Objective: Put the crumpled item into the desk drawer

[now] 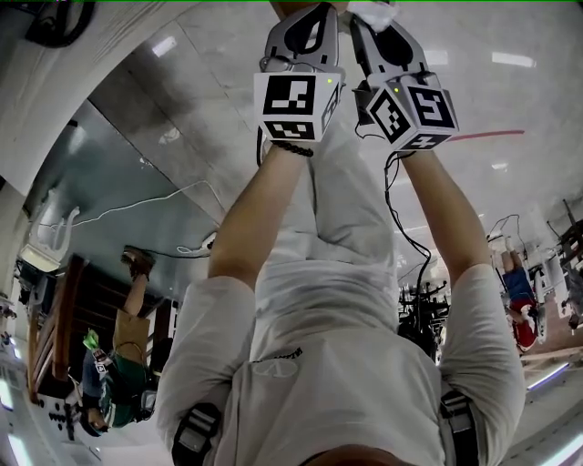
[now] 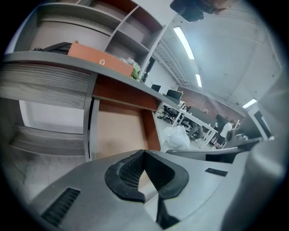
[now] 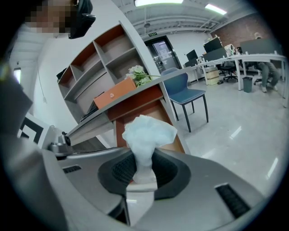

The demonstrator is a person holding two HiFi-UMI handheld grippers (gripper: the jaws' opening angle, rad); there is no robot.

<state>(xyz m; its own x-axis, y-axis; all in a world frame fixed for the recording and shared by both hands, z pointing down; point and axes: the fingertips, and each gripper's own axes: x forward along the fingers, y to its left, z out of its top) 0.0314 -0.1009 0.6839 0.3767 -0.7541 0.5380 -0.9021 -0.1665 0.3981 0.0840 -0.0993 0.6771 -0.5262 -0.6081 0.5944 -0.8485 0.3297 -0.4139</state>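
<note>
A crumpled white tissue (image 3: 146, 133) sticks up from between the jaws of my right gripper (image 3: 143, 166), which is shut on its lower end. In the head view the tissue (image 1: 373, 11) shows at the top edge, above the right gripper (image 1: 387, 41). My left gripper (image 2: 143, 155) is shut, with nothing between its pads, and it stands close beside the right one in the head view (image 1: 305, 32). Ahead is a wooden desk (image 2: 67, 63) with what looks like an open drawer (image 2: 119, 131), tan inside with red-brown walls. The tissue hides most of it in the right gripper view.
An orange box (image 3: 115, 94) and flowers (image 3: 137, 74) sit on the desk top, under a shelf unit (image 3: 97, 58). A blue chair (image 3: 183, 92) stands right of the desk. A white bag (image 2: 177, 136) lies on the floor. Office tables and a person (image 3: 266, 72) are farther off.
</note>
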